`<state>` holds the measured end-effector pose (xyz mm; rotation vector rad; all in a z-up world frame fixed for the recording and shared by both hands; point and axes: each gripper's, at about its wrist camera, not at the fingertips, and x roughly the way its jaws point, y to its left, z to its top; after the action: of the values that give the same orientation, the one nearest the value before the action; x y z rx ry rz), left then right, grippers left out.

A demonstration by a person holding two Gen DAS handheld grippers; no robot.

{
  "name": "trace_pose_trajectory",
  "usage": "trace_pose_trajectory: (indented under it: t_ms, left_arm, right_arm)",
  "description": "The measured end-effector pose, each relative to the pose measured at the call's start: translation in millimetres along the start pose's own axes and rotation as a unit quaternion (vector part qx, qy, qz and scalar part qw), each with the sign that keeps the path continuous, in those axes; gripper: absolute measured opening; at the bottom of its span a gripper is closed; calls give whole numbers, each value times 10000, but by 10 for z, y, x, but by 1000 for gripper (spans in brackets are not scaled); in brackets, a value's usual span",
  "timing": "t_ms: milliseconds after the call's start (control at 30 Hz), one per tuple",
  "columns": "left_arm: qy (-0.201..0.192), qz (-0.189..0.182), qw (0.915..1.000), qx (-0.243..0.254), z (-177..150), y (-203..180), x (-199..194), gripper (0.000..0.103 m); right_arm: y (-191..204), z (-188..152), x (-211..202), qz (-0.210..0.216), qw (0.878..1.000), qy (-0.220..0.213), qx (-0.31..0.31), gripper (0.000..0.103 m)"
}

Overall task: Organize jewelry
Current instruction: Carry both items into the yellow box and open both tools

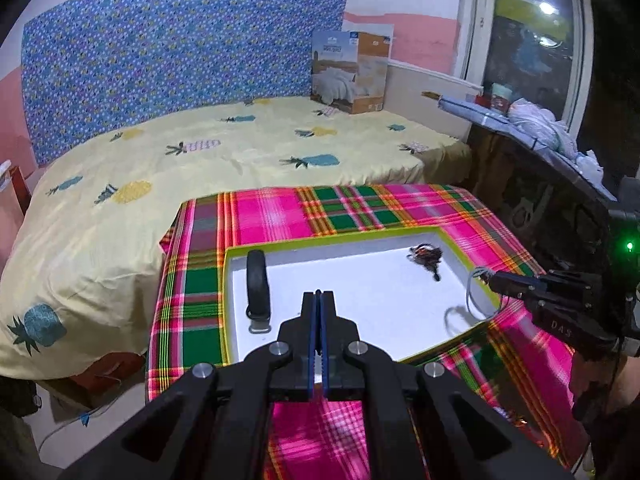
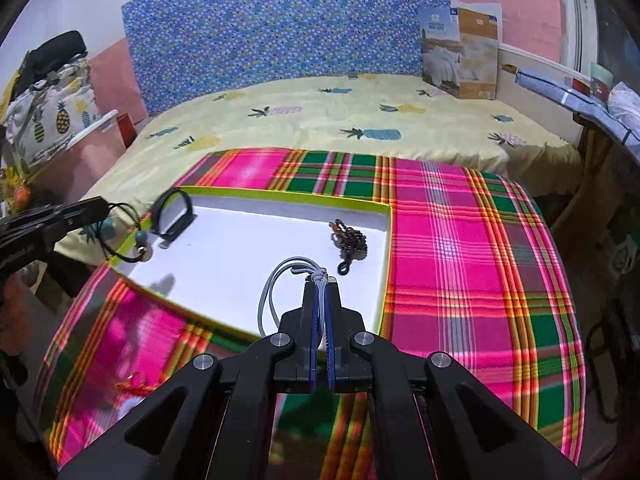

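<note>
A desk [image 2: 460, 240] is seen covered by a pink, green and yellow plaid cloth [image 1: 272, 216], which hangs over its edges. On the cloth a shallow rectangular white tray with a lime-green rim [image 2: 280, 194] is laid flat, towards the left half in the right wrist view. Behind the desk, a bed spread with a pale yellow pineapple-print sheet [image 1: 240, 152] is seen; a printed cardboard box [image 1: 352, 72] is stood on it against the wall.

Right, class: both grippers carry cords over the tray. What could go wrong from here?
1. The grey cord pinched by the right gripper dangles near the tray rim and may snag.
2. The black beaded cord hanging from the left gripper could topple the upright black band.
</note>
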<state>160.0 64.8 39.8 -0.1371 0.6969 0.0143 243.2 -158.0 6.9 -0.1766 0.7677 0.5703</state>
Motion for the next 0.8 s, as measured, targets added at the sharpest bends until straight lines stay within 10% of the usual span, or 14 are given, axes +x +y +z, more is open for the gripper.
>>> trace_pose_trajectory:
  t_ms: [800]
  left_arm:
    - [614,338,9974,-138,-291,253,426,2]
  right_arm:
    - [-48,-15,505,-148,9974,691,-134,6]
